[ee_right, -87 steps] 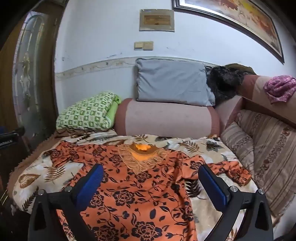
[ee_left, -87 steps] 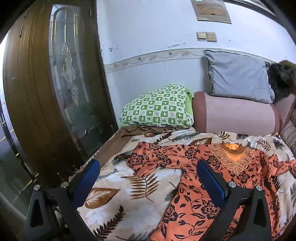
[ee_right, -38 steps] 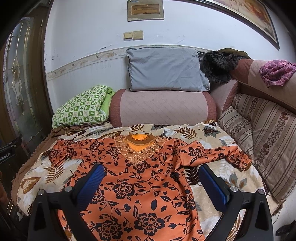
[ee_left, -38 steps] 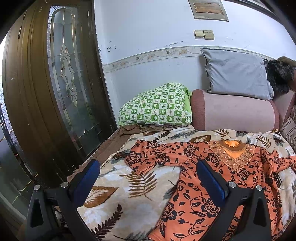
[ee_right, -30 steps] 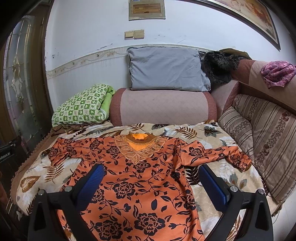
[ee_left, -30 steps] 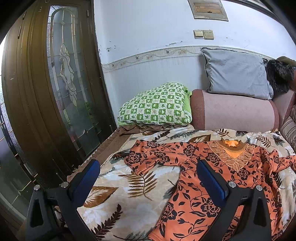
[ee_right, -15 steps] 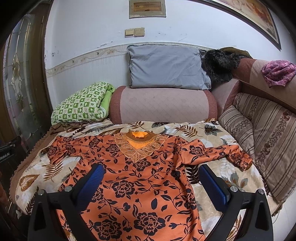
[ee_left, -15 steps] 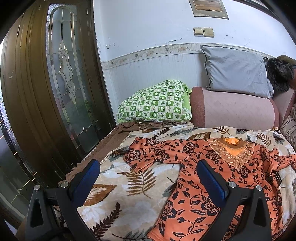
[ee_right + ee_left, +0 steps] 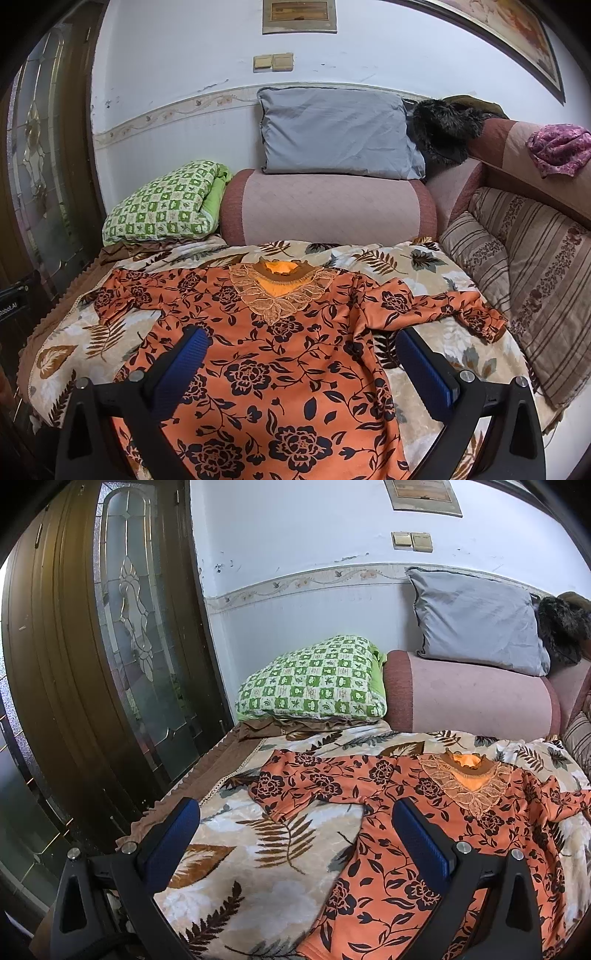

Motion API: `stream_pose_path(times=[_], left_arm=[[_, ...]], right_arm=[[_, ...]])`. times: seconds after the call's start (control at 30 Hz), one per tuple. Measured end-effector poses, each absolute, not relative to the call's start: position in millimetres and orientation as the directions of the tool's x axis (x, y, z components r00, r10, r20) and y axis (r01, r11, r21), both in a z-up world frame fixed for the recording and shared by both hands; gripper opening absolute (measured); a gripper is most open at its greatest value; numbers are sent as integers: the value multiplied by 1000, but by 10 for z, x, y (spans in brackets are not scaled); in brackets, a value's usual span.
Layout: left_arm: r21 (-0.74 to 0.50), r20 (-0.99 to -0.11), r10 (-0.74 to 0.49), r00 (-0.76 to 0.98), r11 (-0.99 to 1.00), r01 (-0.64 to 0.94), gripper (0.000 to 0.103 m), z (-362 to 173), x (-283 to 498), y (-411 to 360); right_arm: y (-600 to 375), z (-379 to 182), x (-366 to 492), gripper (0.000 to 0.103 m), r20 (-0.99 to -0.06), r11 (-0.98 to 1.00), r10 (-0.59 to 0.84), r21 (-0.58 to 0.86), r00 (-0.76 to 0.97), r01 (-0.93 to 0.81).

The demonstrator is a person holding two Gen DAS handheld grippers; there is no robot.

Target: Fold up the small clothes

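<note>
An orange top with black flowers [image 9: 295, 350] lies spread flat, front up, on a leaf-print blanket [image 9: 424, 258], its lace collar toward the far bolster and both sleeves stretched out sideways. My right gripper [image 9: 301, 356] hovers open over the top's middle, nothing between its blue pads. In the left wrist view the same orange top [image 9: 424, 812] fills the right half, its left sleeve [image 9: 295, 782] reaching toward the blanket's edge. My left gripper [image 9: 295, 834] is open and empty, above the blanket just near that sleeve.
A green checked pillow [image 9: 314, 679] and pink bolster [image 9: 325, 206] bound the far side, a grey pillow [image 9: 336, 136] on top. Striped cushions [image 9: 524, 266] line the right. A wooden door with patterned glass [image 9: 122, 664] stands close on the left.
Both grippers have drifted slightly, so the top sits a little lower in both views. The top lies as before and both grippers stay open.
</note>
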State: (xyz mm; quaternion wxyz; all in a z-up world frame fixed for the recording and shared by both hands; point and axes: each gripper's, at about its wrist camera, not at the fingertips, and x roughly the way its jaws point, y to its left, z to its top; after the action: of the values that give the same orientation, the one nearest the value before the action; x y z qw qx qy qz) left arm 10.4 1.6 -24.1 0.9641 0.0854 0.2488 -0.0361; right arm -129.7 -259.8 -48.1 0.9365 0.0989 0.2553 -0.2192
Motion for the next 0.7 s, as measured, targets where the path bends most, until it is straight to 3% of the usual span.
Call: stream_pose_path(times=[0.5, 0.7], left_arm=[[152, -507, 2, 862, 984, 87, 103, -231, 240, 248], [182, -488, 107, 866, 983, -19, 103, -158, 264, 771]], right_arm=[[-2532, -432, -1005, 103, -520, 910, -324, 57, 790, 411], [-2635, -346, -736, 103, -517, 911, -318, 66, 795, 408]])
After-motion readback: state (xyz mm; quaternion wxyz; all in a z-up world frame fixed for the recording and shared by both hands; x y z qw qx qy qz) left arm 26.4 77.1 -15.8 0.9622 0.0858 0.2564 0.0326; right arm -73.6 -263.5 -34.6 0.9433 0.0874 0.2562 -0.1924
